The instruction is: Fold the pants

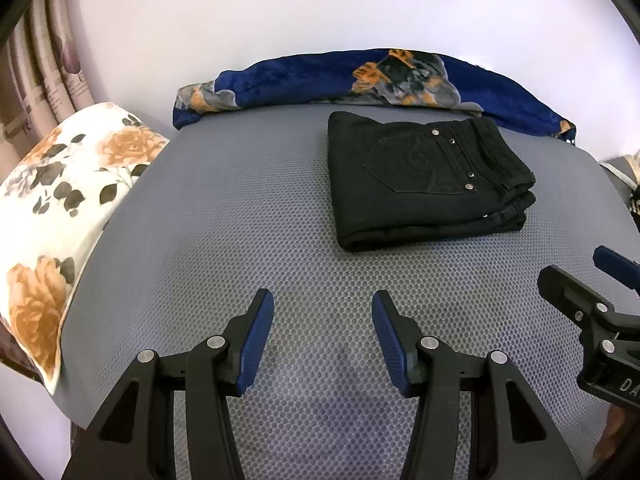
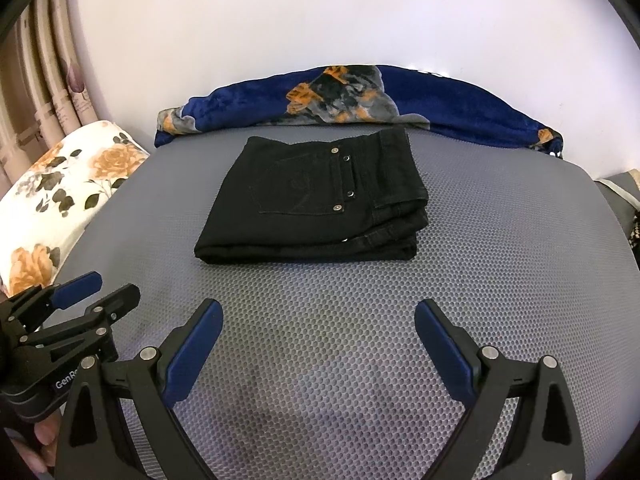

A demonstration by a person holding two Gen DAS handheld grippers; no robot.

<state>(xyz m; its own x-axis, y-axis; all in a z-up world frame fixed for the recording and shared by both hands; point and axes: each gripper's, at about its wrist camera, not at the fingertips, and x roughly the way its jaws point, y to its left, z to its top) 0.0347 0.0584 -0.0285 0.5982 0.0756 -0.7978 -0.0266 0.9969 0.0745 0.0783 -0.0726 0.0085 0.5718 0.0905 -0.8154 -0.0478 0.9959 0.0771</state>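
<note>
Black pants (image 1: 424, 184) (image 2: 316, 204) lie folded into a compact stack on the grey honeycomb mat (image 1: 240, 240) (image 2: 500, 260), back pocket and rivets facing up. My left gripper (image 1: 323, 308) hovers over bare mat, nearer than the pants and to their left, its blue pads apart with nothing between them. My right gripper (image 2: 319, 316) hangs over the mat in front of the pants, jaws spread wide and empty. Each gripper shows at the edge of the other's view: the right gripper (image 1: 588, 280) and the left gripper (image 2: 100, 292). Neither touches the pants.
A rolled blue floral blanket (image 1: 360, 76) (image 2: 360, 96) lies along the mat's far edge behind the pants. A white pillow with orange roses (image 1: 60, 208) (image 2: 68, 184) borders the left side. Curtains (image 1: 36, 80) hang at the far left, and a white wall stands behind.
</note>
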